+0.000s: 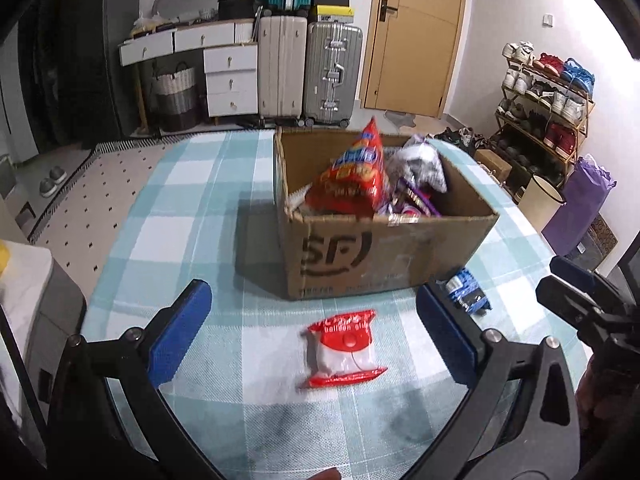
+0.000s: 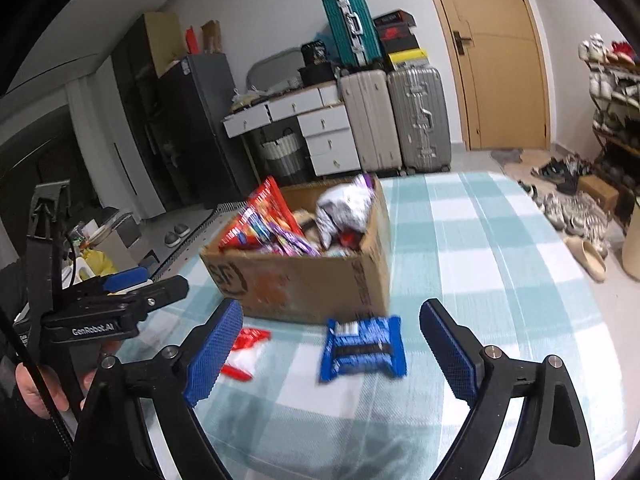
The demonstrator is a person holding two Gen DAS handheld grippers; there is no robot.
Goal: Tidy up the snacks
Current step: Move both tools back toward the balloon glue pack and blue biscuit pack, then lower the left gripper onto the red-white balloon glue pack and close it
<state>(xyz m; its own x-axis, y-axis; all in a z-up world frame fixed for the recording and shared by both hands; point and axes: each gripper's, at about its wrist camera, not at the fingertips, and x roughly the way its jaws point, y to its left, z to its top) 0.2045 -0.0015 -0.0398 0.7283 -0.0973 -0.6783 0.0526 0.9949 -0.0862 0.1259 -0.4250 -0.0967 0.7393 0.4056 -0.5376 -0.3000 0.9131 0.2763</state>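
Note:
A brown cardboard box (image 1: 384, 256) (image 2: 304, 280) stands on the checked tablecloth, filled with snack bags; a red bag (image 1: 354, 176) sticks up out of it. In front of the box lie a red-and-white packet (image 1: 344, 348) (image 2: 244, 350) and a blue packet (image 1: 466, 290) (image 2: 362, 348). My left gripper (image 1: 312, 334) is open, hovering just above the red-and-white packet, which lies between its blue pads untouched. My right gripper (image 2: 332, 350) is open too, its pads on either side of the blue packet without pressing it. The left gripper's body (image 2: 104, 308) shows at the left of the right wrist view.
The table (image 1: 192, 216) carries a teal and white checked cloth. Behind it stand suitcases (image 1: 308, 72), a white drawer unit (image 1: 230, 80) and a wooden door (image 1: 416, 36). A shoe rack (image 1: 544, 108) and a purple bag (image 1: 580, 200) are at the right.

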